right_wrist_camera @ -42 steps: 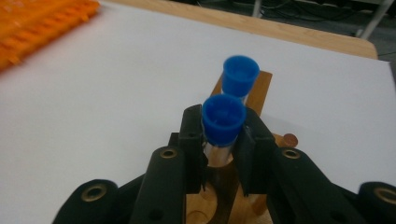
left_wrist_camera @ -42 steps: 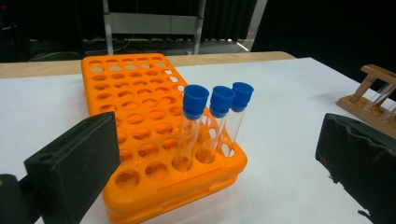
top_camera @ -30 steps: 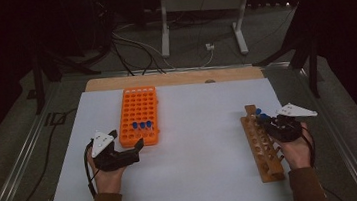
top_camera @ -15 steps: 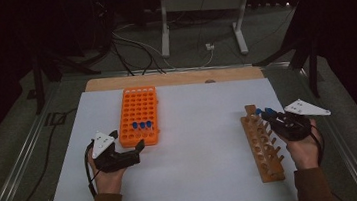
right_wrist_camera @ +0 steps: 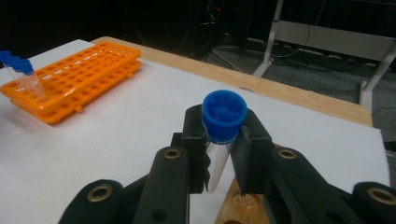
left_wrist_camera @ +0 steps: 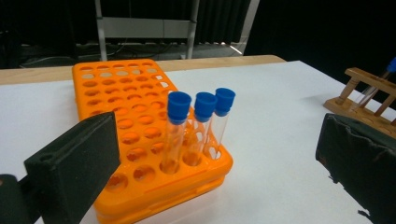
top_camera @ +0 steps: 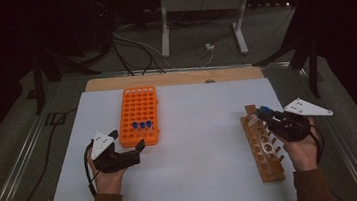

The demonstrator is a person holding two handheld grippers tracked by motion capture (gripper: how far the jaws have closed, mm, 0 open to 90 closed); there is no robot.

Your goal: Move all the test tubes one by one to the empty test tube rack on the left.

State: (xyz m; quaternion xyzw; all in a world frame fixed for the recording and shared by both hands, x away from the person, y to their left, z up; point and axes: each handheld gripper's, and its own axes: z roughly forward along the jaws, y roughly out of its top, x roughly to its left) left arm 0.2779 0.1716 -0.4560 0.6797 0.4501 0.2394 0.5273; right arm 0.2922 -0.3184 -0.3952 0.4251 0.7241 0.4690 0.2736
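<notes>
a: above the far end of the wooden rack (top_camera: 262, 144), the right gripper (right_wrist_camera: 223, 140) is clamped on a blue-capped tube (right_wrist_camera: 223, 135), pads pinching it just under the cap. the tube's tip hangs over one of the rack's holes, not seated in it as far as i can tell.

b: how do you think it handles?

a: light, i'd guess; it looks clear and empty. thin-walled and smooth, so likely slippery and easy to crack if squeezed hard. the grip just below the cap seems the right place: the cap's rim gives a shoulder to stop it sliding down.

b: and the other hand?

a: well to the left of the wooden rack, the left gripper (top_camera: 126, 148) has its jaws spread wide with nothing between them, just beside the near end of the orange rack (top_camera: 139, 112). three more capped tubes (left_wrist_camera: 196, 130) stand upright in that rack's nearest rows.

b: any worry?

a: the held tube looks slightly tilted. to go into a hole cleanly it probably needs squaring up, or the tip may catch on the wood.
</notes>
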